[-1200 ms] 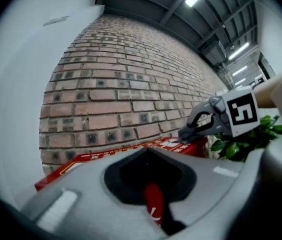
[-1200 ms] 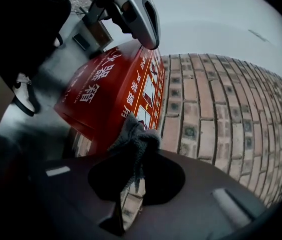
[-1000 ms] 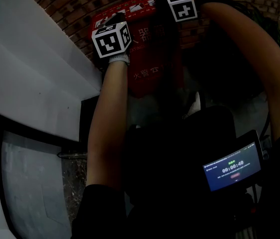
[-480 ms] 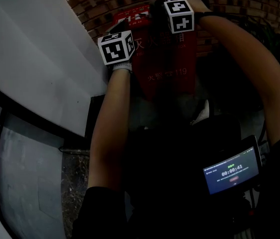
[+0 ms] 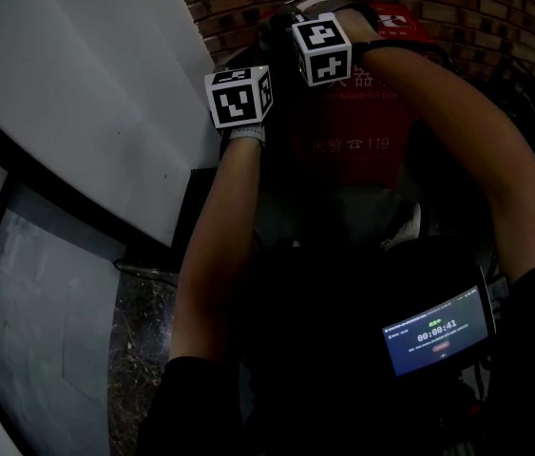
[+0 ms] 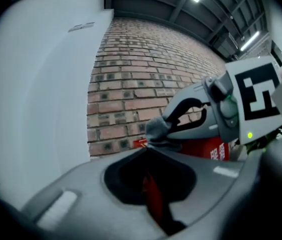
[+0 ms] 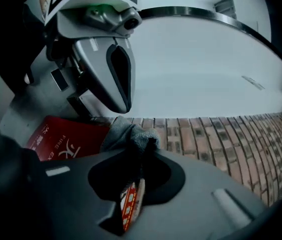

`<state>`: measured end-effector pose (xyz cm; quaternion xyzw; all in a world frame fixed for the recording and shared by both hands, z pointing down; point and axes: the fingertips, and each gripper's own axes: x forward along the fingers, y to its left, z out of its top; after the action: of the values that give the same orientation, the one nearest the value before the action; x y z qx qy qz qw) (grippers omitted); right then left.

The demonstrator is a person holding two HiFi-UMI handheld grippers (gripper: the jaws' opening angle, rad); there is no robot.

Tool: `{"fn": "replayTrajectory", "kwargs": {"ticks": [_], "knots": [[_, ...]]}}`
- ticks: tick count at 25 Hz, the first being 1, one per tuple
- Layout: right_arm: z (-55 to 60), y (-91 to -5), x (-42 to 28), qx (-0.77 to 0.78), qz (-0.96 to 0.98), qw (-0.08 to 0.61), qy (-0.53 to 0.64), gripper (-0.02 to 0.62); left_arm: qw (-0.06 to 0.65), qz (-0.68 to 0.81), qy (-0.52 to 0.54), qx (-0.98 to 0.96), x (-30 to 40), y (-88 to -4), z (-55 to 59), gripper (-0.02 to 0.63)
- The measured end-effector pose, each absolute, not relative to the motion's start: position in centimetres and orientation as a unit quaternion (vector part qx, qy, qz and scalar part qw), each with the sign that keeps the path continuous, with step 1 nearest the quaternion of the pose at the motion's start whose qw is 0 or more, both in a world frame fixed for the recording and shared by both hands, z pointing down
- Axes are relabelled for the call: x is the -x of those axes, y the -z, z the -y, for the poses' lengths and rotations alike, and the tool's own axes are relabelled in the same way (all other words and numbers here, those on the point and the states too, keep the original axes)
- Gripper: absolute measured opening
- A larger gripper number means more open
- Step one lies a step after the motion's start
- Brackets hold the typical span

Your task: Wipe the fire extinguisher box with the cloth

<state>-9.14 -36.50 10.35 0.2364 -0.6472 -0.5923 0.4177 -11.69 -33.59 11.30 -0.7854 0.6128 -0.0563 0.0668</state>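
Brick wall (image 5: 500, 3), white panel (image 5: 86, 93), lit timer screen (image 5: 435, 331)

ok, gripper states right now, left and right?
Left gripper: closed, nothing seen between its jaws.
Right gripper: closed on the cloth.

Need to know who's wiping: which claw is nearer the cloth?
Right. The right claw is shut on the cloth. The left claw, also shut, has its tip close beside the cloth but does not grip it.
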Motion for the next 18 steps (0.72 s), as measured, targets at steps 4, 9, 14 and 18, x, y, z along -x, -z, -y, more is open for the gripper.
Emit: {"fn": "replayTrajectory", "kwargs": {"ticks": [4, 9, 14, 18], "knots": [[36.5, -11.7, 10.9, -0.216, 0.643, 0.429, 0.597, 0.034, 0.064, -0.61, 0.053, 0.788, 12.0, -11.9, 33.6, 0.002], [36.5, -11.9, 10.1, -0.216, 0.634, 0.433, 0.603, 0.032, 0.067, -0.602, 0.045, 0.795, 10.7, -11.6, 33.9, 0.003], [36.5, -12.0, 7.2, -0.224, 0.635, 0.443, 0.591, 0.032, 0.067, -0.592, 0.049, 0.801, 8.4, -11.8, 34.0, 0.002], [36.3, -11.9, 4.6, -0.237, 0.634, 0.447, 0.586, 0.032, 0.069, -0.586, 0.052, 0.806, 6.5, -11.9, 33.7, 0.002]]}}
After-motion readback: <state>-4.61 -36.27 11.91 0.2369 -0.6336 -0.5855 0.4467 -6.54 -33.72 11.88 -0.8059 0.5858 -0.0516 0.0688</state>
